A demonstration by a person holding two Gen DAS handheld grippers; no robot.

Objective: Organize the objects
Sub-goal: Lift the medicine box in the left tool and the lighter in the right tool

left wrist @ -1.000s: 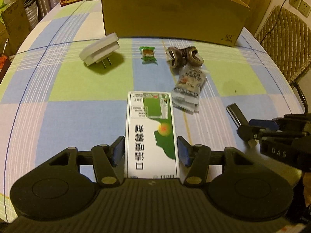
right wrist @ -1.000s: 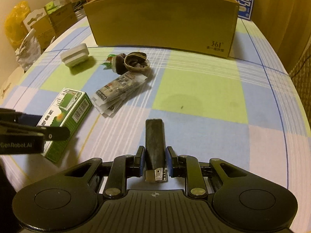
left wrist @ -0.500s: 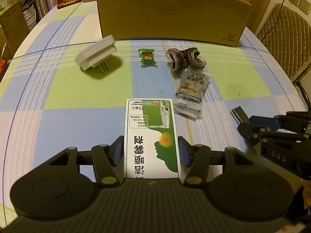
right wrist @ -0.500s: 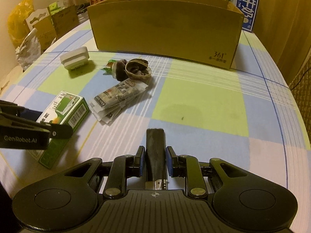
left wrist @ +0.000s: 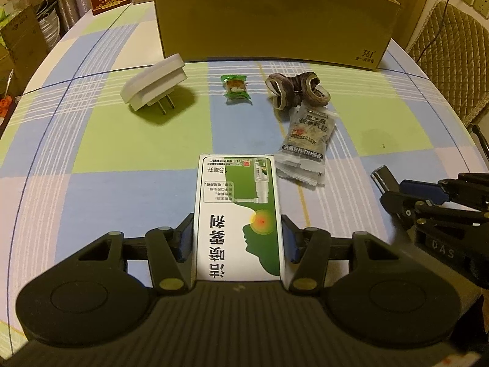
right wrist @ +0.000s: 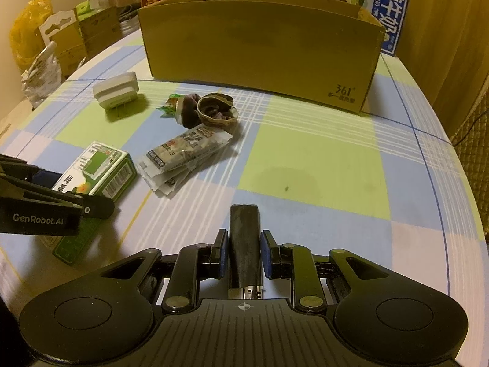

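Observation:
My left gripper (left wrist: 238, 235) is shut on a green and white medicine box (left wrist: 238, 202), which points toward the far side of the table. The same medicine box (right wrist: 101, 168) shows at the left of the right wrist view, held just above the cloth. My right gripper (right wrist: 244, 250) is shut on a dark lighter (right wrist: 244, 235) whose metal head faces the camera. The lighter's end (left wrist: 382, 177) and the right gripper (left wrist: 406, 195) appear at the right edge of the left wrist view. An open cardboard box (right wrist: 259, 46) stands at the back of the table.
On the checked tablecloth lie a white plug adapter (left wrist: 154, 84), a green wrapped candy (left wrist: 235, 88), dark brown curled pieces (left wrist: 298, 90) and several clear snack packets (left wrist: 305, 140). A wicker chair (left wrist: 452, 61) stands at the right. Cartons and bags (right wrist: 61, 39) sit beyond the left edge.
Both grippers have moved forward toward the cardboard box, each carrying its object. The loose items and the box now look nearer.

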